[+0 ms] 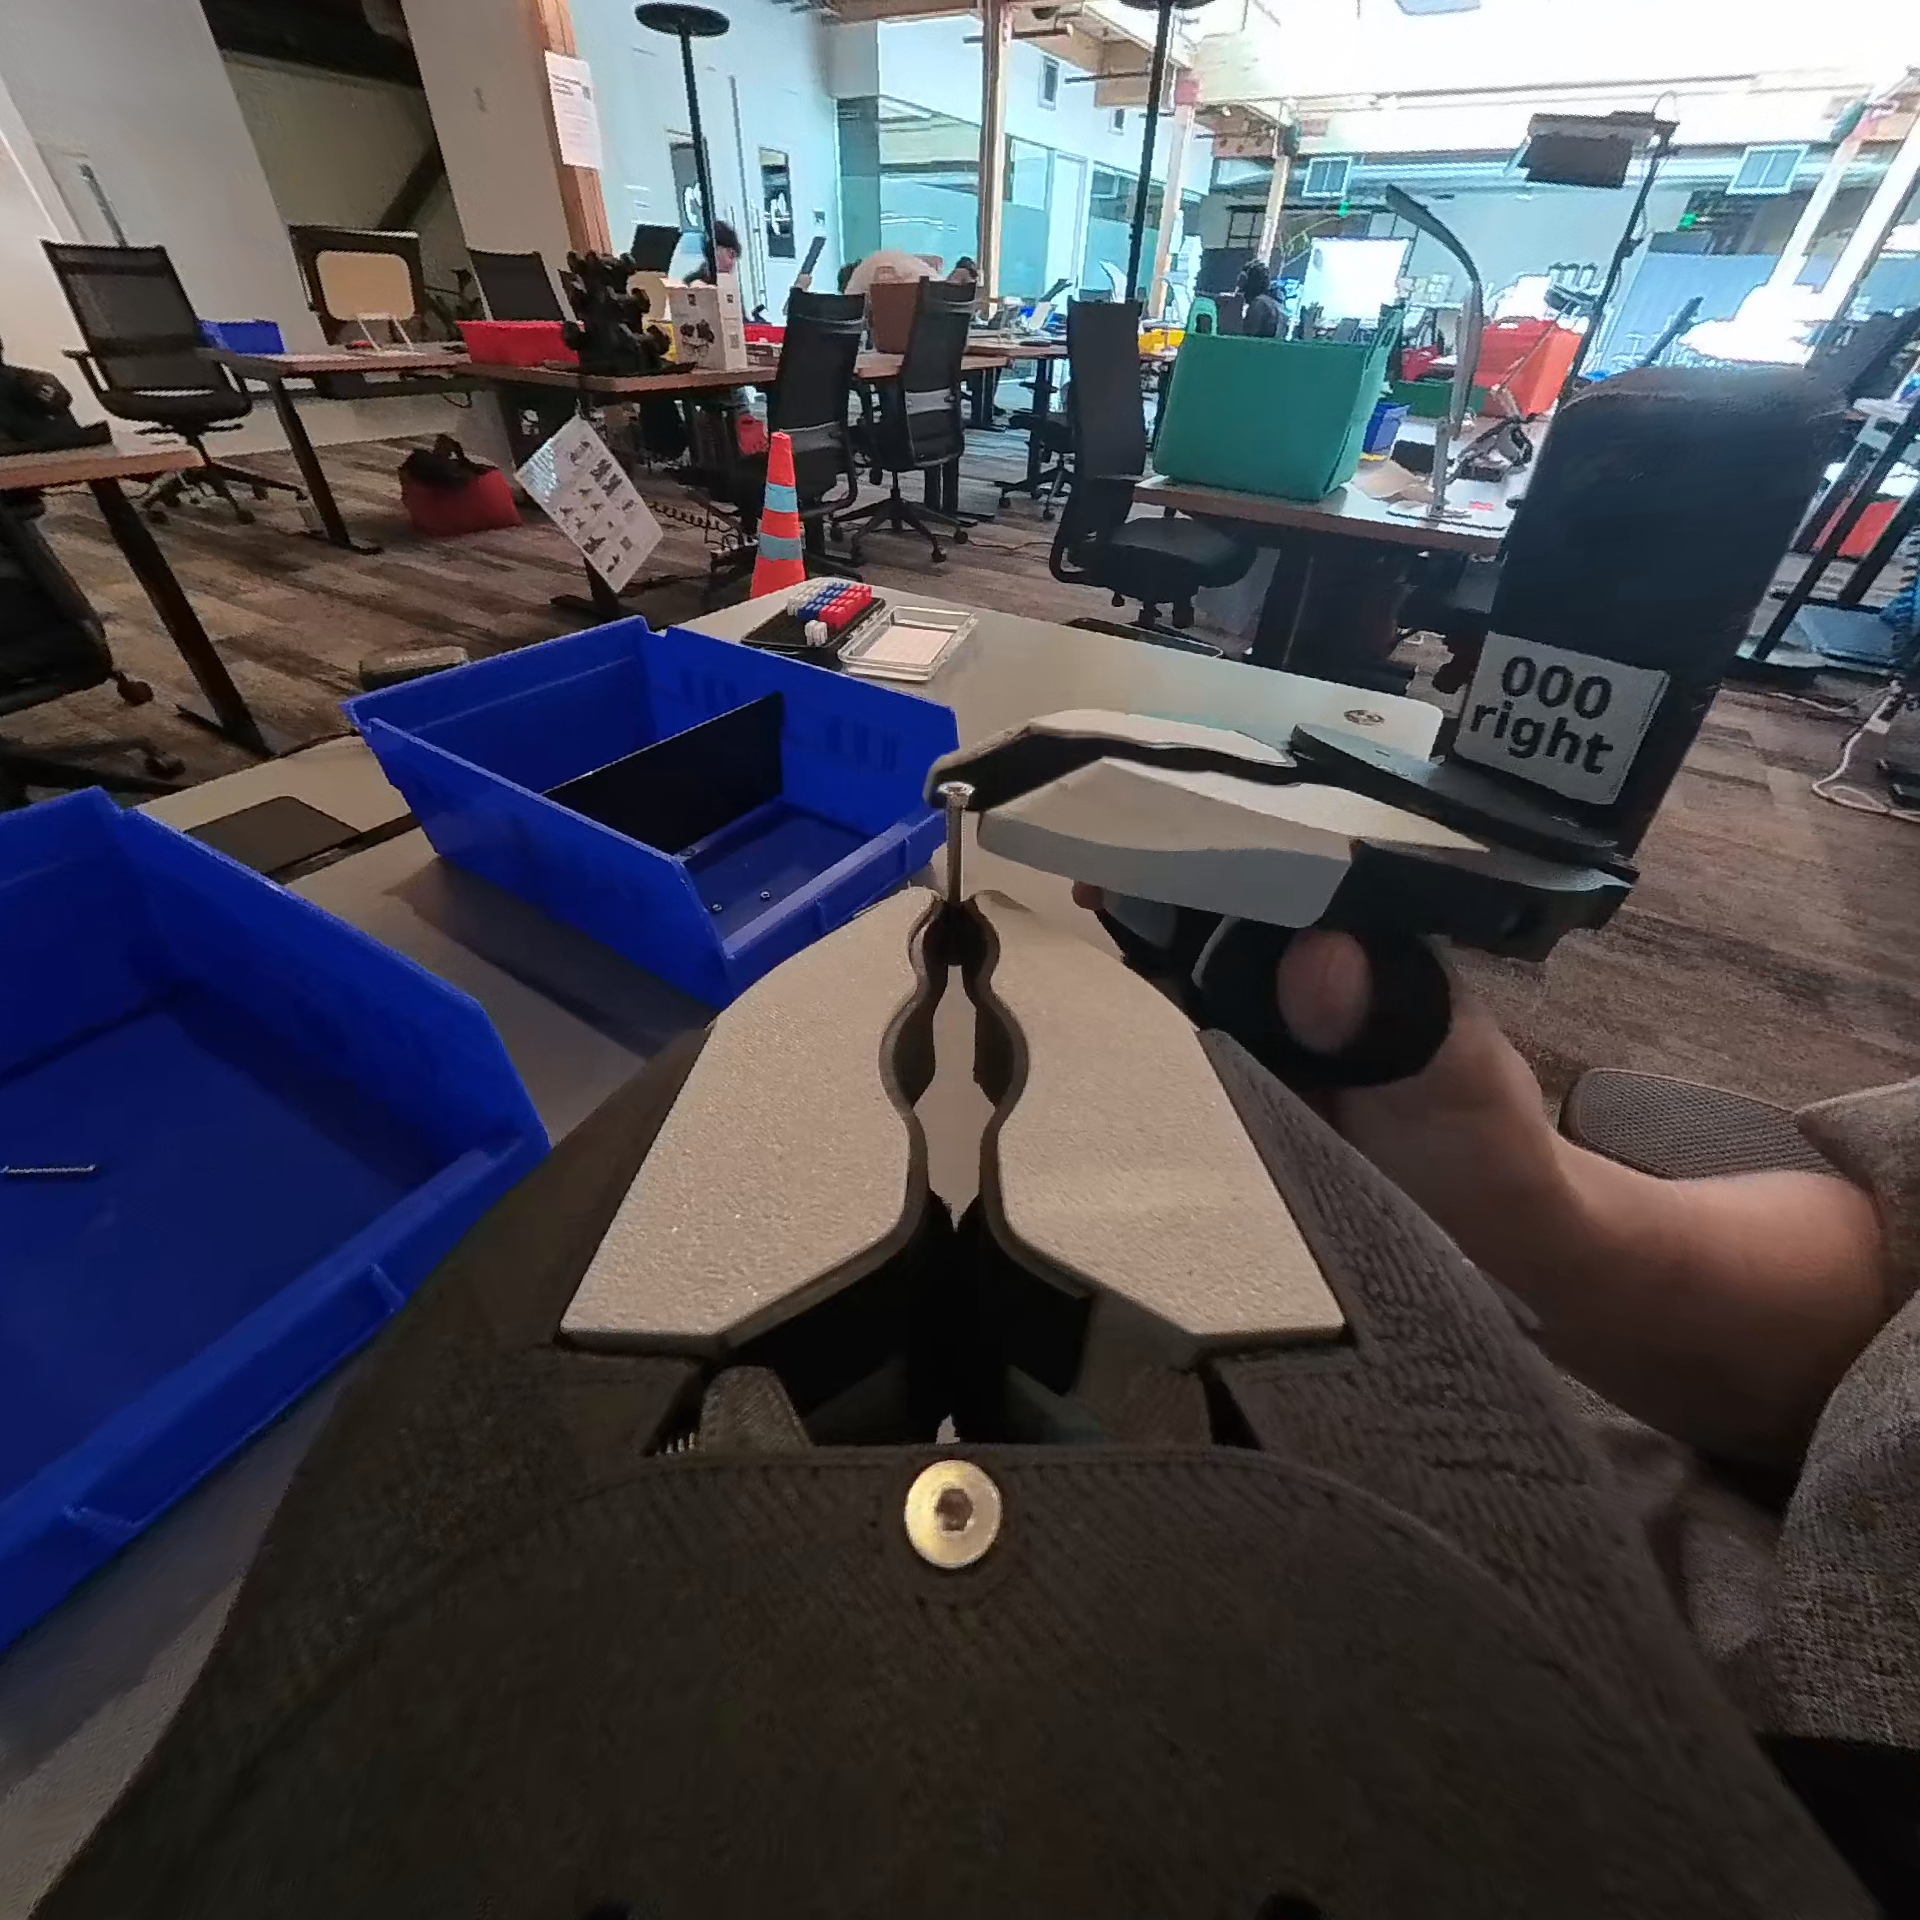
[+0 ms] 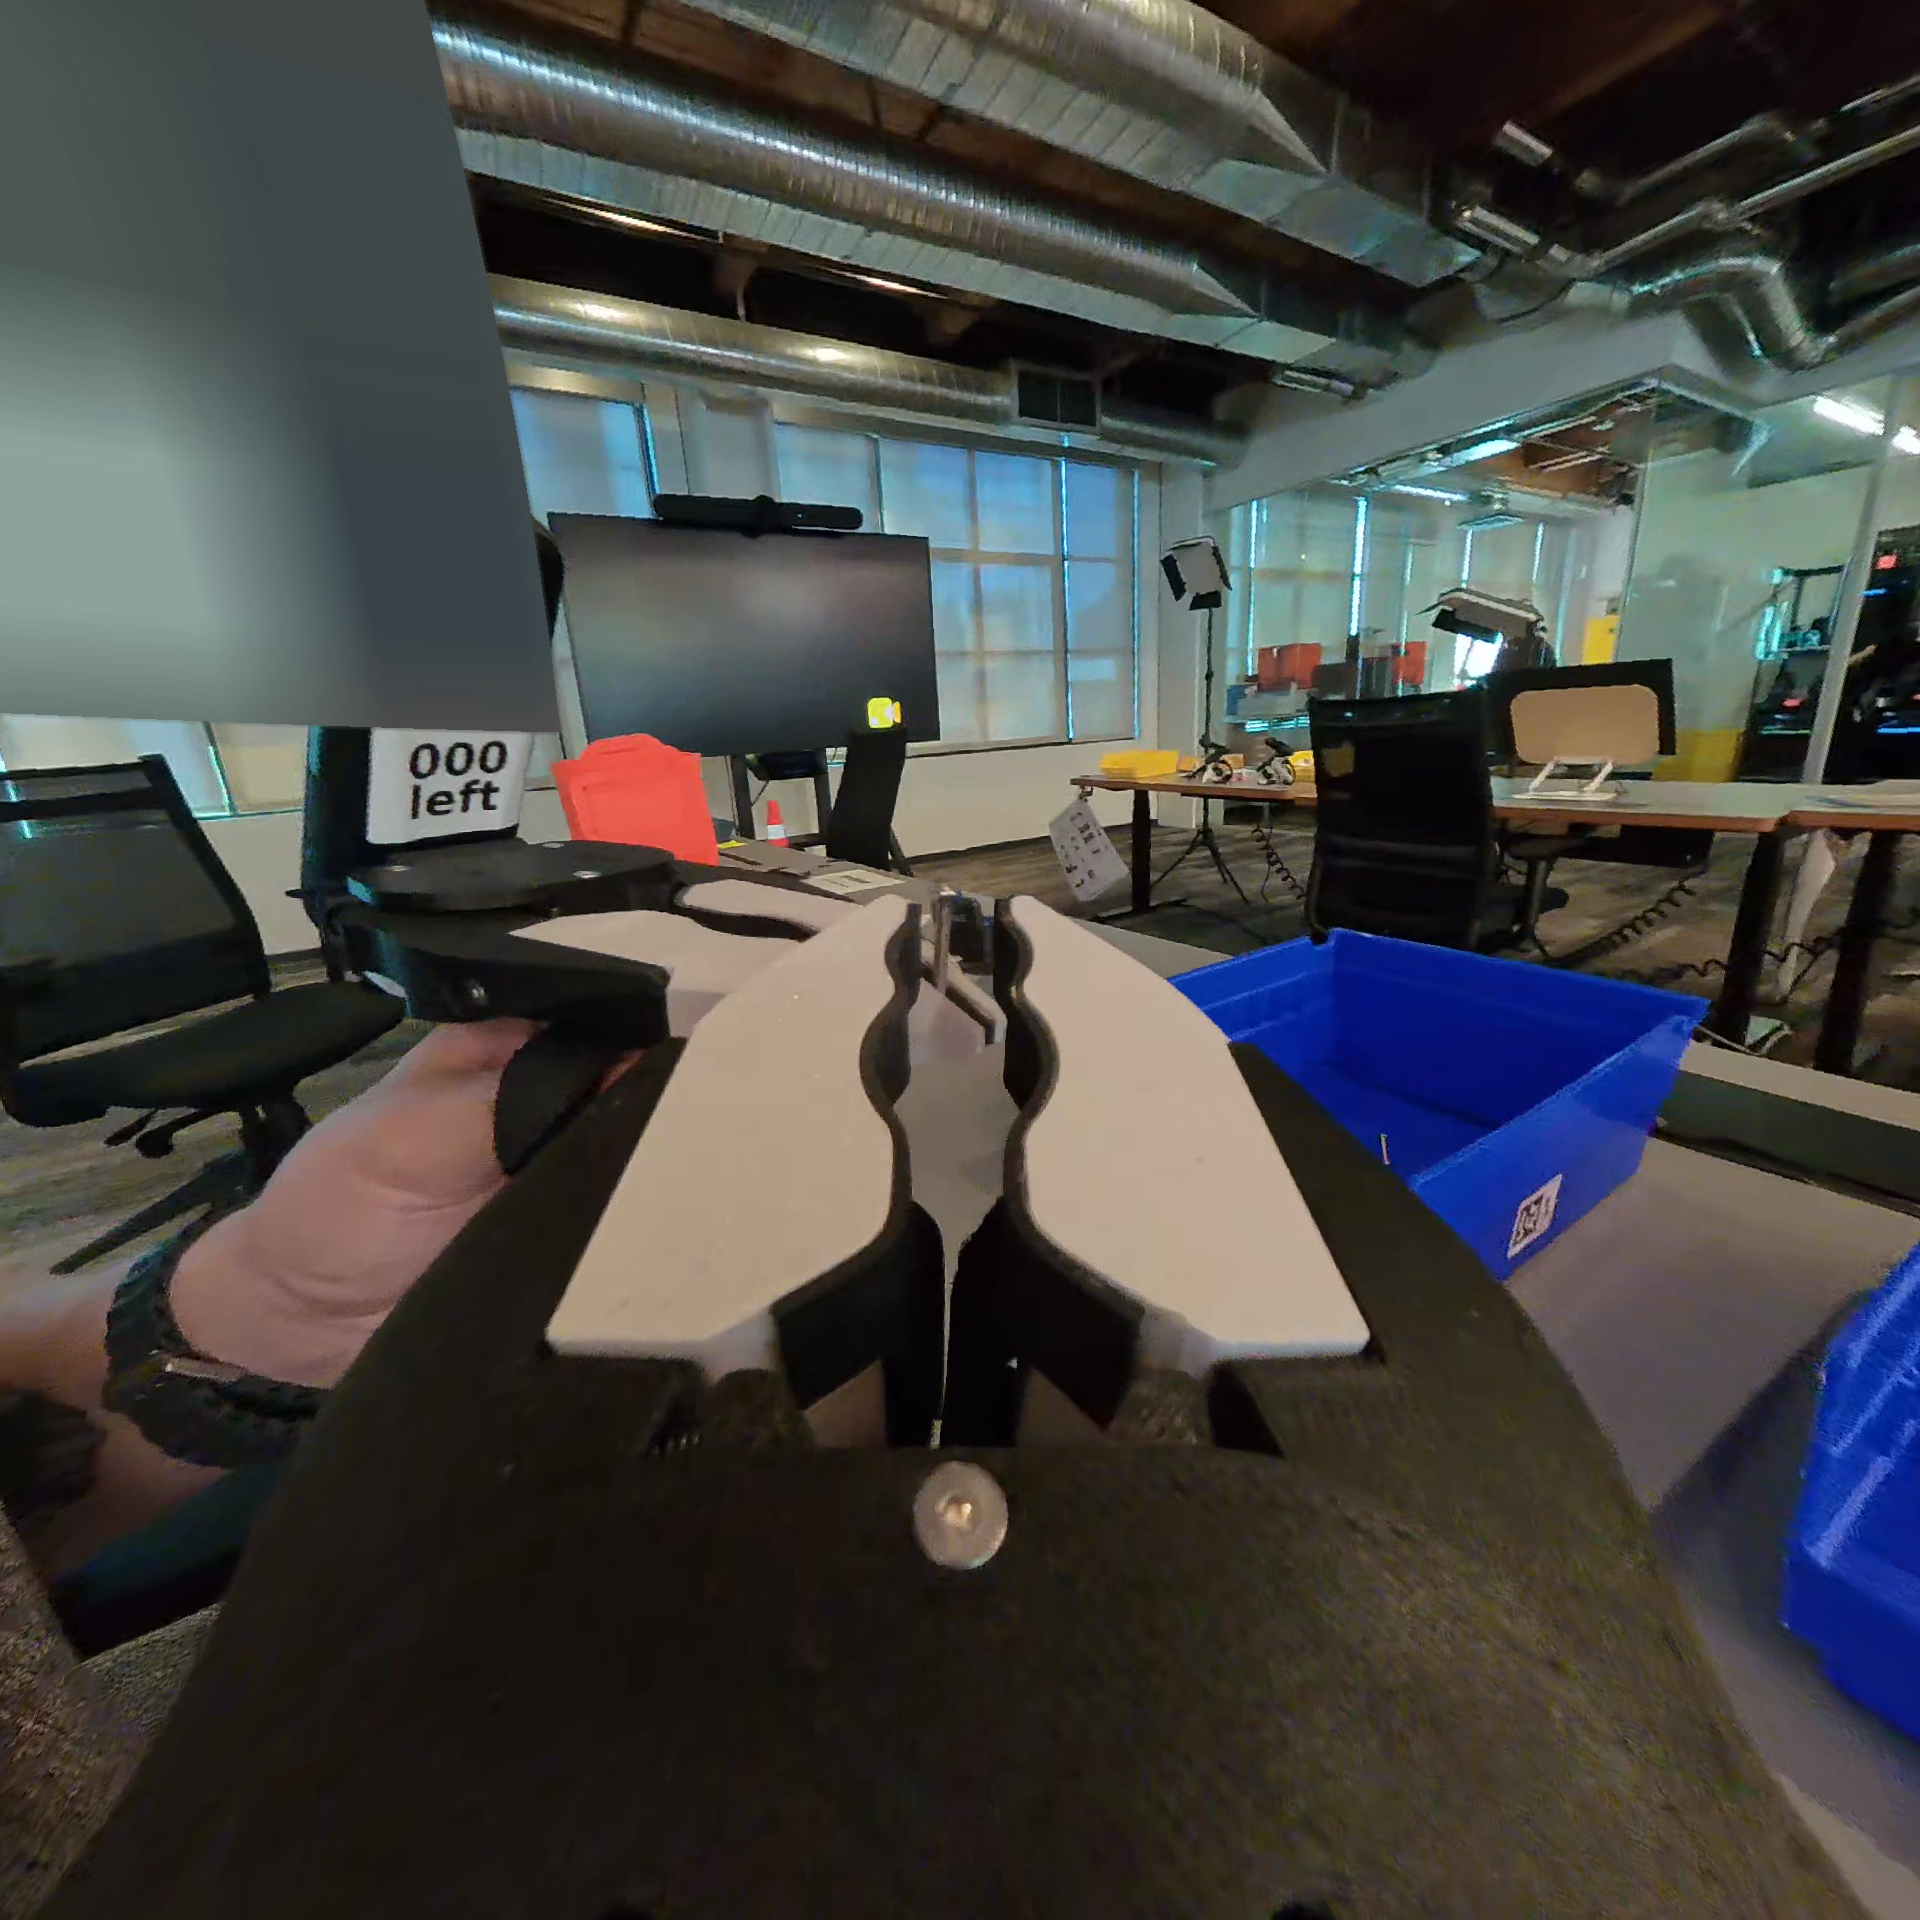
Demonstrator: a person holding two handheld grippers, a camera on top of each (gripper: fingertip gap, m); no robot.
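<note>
Upright screw (image 1: 955, 840) between closed left gripper (image 1: 957, 914) fingertips and right gripper (image 1: 961, 795) tips, clear only in left wrist view; right grip uncertain.

Bright, even indoor light; sharp centres, stretched wide-angle edges.
Daylight blows out the far right ceiling in the left wrist view, and windows (image 2: 935, 582) glow far off in the right. Near blue bin (image 2: 1860, 1558) smears at right; shadows fall soft.
</note>
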